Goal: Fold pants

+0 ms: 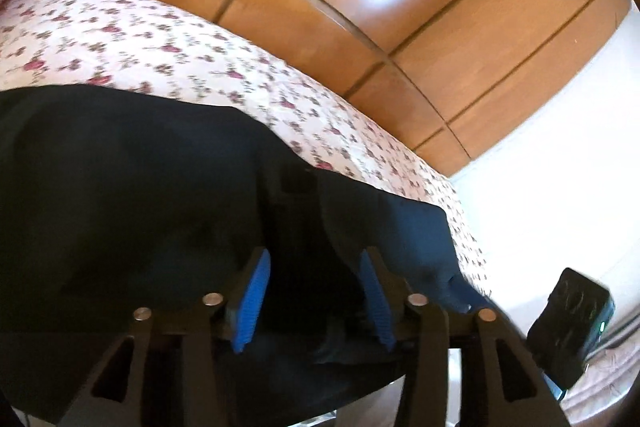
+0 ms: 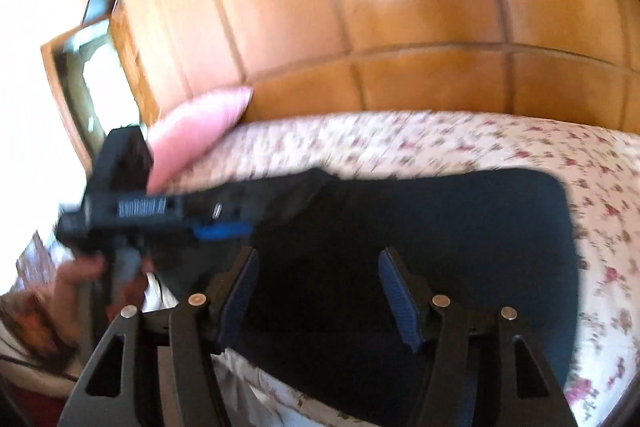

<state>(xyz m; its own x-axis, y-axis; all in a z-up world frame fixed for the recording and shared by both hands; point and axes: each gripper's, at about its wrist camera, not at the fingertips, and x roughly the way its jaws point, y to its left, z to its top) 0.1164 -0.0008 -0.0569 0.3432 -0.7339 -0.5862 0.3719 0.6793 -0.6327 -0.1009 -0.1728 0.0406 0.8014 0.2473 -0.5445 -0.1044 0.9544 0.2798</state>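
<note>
Dark, smooth pants (image 2: 440, 227) lie on the floral bed (image 2: 440, 135) beneath both tools. The right hand-held gripper (image 2: 320, 291) gapes wide, empty. The left hand-held gripper (image 1: 316, 291) likewise stands apart.

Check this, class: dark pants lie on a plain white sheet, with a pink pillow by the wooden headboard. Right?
Not quite. The sheet is floral, as the right wrist view shows. The dark pants, pink pillow and wooden headboard are as stated.

Floral-sheeted bed (image 1: 120, 39); dark pants (image 2: 440, 227) on it, pink pillow (image 2: 196, 131)
</note>
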